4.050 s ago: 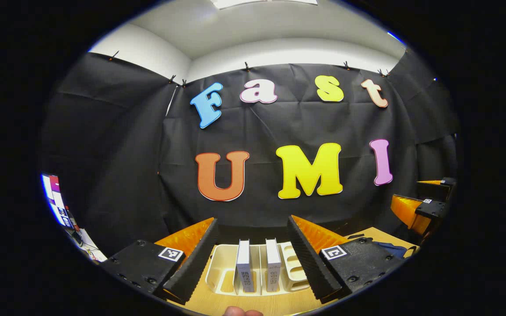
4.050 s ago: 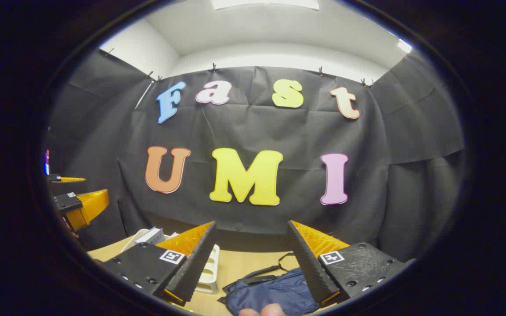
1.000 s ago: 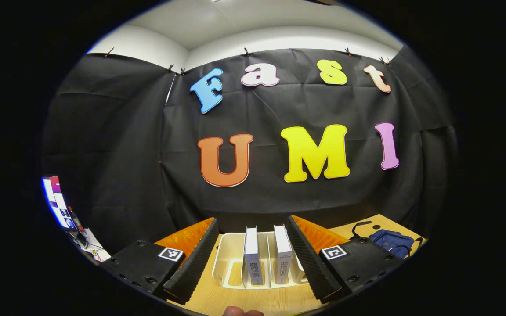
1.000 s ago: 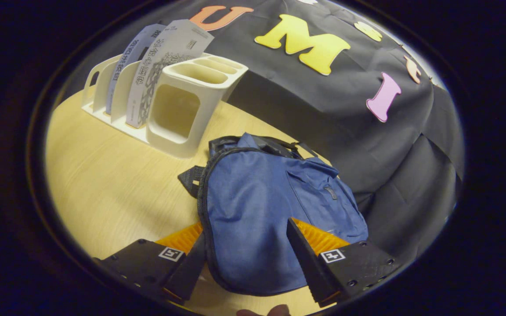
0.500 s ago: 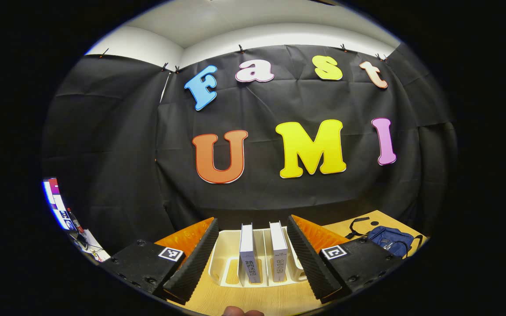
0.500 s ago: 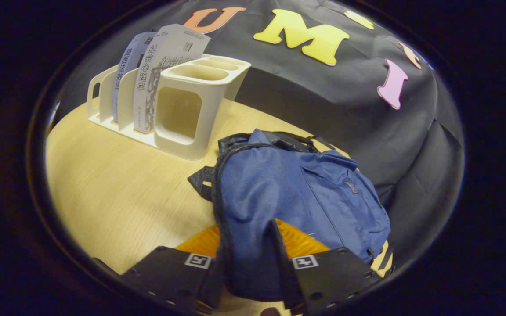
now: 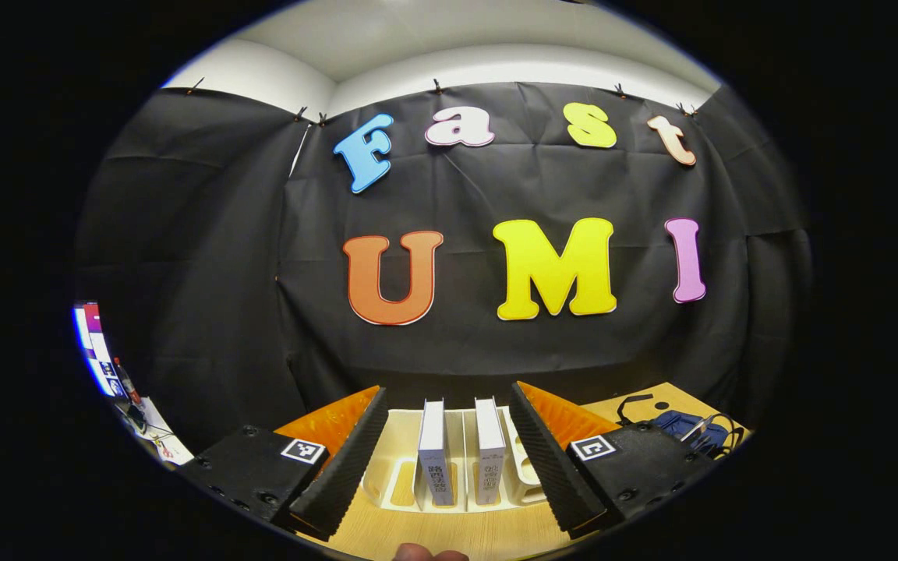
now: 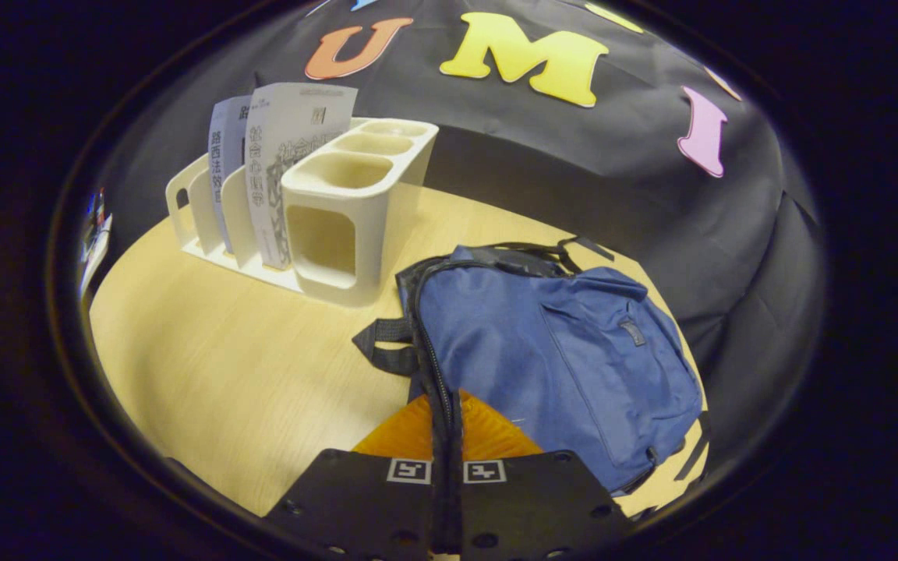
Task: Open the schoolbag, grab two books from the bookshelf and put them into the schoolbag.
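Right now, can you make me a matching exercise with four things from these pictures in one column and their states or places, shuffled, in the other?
Things:
1. left tongs
2. right tongs
3. schoolbag
4. two books

States or places:
A. lying on the wooden table
B. standing upright in the white bookshelf
C. open, holding nothing
D. shut on the schoolbag's zipper edge

Pairs: 1-C, 2-D, 3-A, 4-B

Two upright paperback books [image 7: 457, 460] stood side by side in adjacent slots of a slotted plastic desk bookshelf [image 8: 355, 226] on the wooden table [image 8: 223, 374]. A zippered fabric schoolbag [image 8: 566, 358] lay flat just right of the bookshelf, straps toward the wall.
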Action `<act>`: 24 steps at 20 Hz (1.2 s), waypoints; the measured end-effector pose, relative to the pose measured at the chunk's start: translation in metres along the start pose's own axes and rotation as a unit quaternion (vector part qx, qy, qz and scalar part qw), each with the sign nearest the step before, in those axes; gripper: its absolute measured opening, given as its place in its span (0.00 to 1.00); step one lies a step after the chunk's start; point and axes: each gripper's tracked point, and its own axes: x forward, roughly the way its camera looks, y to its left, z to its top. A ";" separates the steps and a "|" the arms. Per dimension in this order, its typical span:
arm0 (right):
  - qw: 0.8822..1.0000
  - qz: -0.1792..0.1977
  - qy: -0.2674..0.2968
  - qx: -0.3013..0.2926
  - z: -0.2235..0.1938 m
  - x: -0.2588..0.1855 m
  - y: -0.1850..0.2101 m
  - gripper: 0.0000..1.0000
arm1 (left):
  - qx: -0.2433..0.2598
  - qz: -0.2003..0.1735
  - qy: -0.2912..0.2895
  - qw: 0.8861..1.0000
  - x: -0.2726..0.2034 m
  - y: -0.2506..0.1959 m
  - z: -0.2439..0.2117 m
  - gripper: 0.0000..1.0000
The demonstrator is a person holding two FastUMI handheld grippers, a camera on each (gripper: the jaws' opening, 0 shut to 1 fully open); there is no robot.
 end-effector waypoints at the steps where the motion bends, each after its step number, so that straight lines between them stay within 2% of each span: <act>1: 1.000 -0.001 -0.008 -0.004 0.009 -0.007 -0.005 0.00 | -0.002 0.002 0.000 1.000 0.002 0.002 0.000 0.98; 5: 0.999 -0.009 -0.027 -0.019 0.036 -0.034 -0.037 0.00 | -0.008 0.003 0.007 1.000 0.014 0.004 -0.004 0.98; 11: 0.999 -0.031 -0.023 -0.021 0.067 -0.062 -0.108 0.00 | -0.034 0.004 0.033 0.999 0.039 0.007 -0.005 0.98; 16: 0.999 -0.049 -0.023 0.010 0.085 -0.072 -0.174 0.00 | -0.055 -0.028 0.083 0.995 0.063 -0.007 -0.009 0.98; 19: 0.998 -0.055 -0.029 0.012 0.095 -0.080 -0.210 0.00 | -0.043 -0.039 0.107 0.993 0.083 -0.014 -0.005 0.98; 24: 0.998 -0.054 -0.029 0.026 0.096 -0.075 -0.256 0.00 | -0.032 -0.085 0.195 0.977 0.117 -0.049 -0.023 0.98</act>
